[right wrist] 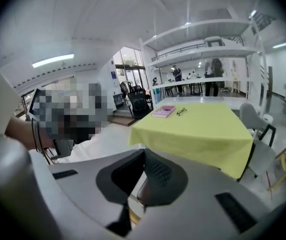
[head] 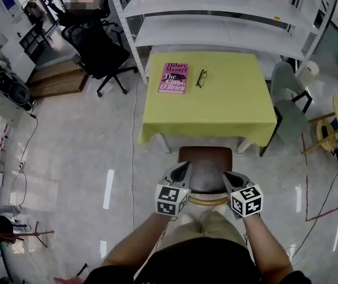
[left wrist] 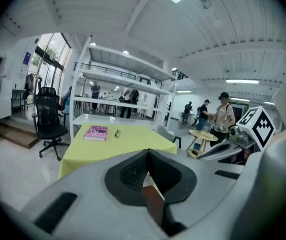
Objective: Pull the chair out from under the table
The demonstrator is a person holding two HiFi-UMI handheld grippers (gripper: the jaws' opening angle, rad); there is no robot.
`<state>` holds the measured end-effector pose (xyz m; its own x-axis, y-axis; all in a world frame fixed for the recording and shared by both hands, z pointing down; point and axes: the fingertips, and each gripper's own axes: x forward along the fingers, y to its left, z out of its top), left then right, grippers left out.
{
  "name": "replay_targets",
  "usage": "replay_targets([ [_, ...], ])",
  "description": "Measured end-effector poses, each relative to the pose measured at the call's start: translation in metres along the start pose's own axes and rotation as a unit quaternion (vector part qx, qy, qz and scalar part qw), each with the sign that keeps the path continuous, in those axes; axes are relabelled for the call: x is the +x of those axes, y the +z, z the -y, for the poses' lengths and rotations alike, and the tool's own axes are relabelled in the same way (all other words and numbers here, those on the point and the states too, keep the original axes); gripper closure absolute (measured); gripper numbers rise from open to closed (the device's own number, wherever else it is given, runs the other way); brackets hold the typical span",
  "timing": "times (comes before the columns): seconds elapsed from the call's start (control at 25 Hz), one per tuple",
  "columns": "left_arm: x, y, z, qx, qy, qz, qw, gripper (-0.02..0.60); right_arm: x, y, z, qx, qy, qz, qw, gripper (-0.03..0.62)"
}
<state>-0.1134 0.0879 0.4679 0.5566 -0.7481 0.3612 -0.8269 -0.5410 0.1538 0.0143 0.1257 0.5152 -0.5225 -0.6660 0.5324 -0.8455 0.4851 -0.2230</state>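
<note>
In the head view, the left tool [head: 186, 165] sits just left of centre in the lower frame, its tip at the left edge of the chair [head: 205, 169]. Its jaws are pressed together with nothing gripped. The brown chair seat lies low at centre, just below the near hem of the yellow desk [head: 228, 99], which carries a pink book [head: 173, 77] and glasses [head: 201, 78]. At the chair's right edge, the right tool [head: 226, 174] is likewise closed and empty.

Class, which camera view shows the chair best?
The head view: it looks down on the chair, showing most of the brown seat. Each gripper view shows only a brown sliver of it behind its own jaws.
</note>
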Motion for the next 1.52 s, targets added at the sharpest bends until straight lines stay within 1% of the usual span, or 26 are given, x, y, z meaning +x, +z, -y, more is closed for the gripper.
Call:
replay_targets([
  [0.12,-0.015,0.03,0.001,0.007,0.004,0.034,0.9994,0.572,-0.012,0.036,-0.01,0.004,0.001,0.049,0.999,0.583],
  [0.28,-0.032,0.067,0.001,0.029,0.019,0.087,0.9956,0.572,-0.028,0.082,-0.018,-0.021,-0.009,0.122,0.992,0.583],
  [0.4,-0.049,0.091,0.005,0.06,0.026,0.123,0.9903,0.572,-0.042,0.106,-0.024,-0.048,-0.022,0.168,0.984,0.583],
  [0.48,-0.059,0.109,0.01,0.081,0.03,0.149,0.9851,0.572,-0.053,0.121,-0.026,-0.063,-0.031,0.2,0.977,0.583],
  [0.56,-0.067,0.126,0.014,0.093,0.033,0.174,0.9798,0.572,-0.064,0.135,-0.027,-0.067,-0.034,0.231,0.97,0.583],
  [0.64,-0.072,0.138,0.018,0.103,0.032,0.187,0.9765,0.572,-0.075,0.148,-0.029,-0.069,-0.036,0.254,0.964,0.583],
  [0.76,-0.076,0.149,0.021,0.108,0.032,0.196,0.9741,0.572,-0.087,0.163,-0.033,-0.082,-0.037,0.27,0.959,0.583],
  [0.92,-0.076,0.151,0.02,0.1,0.032,0.196,0.975,0.572,-0.092,0.173,-0.039,-0.089,-0.029,0.275,0.957,0.583],
  [1.12,-0.07,0.146,0.019,0.101,0.03,0.184,0.9772,0.572,-0.095,0.182,-0.041,-0.072,-0.02,0.284,0.956,0.583],
  [1.24,-0.071,0.146,0.019,0.096,0.03,0.186,0.9774,0.572,-0.095,0.184,-0.043,-0.077,-0.021,0.287,0.955,0.583],
  [1.52,-0.076,0.147,0.028,0.106,0.023,0.181,0.9776,0.572,-0.101,0.182,-0.049,-0.08,-0.02,0.285,0.955,0.583],
])
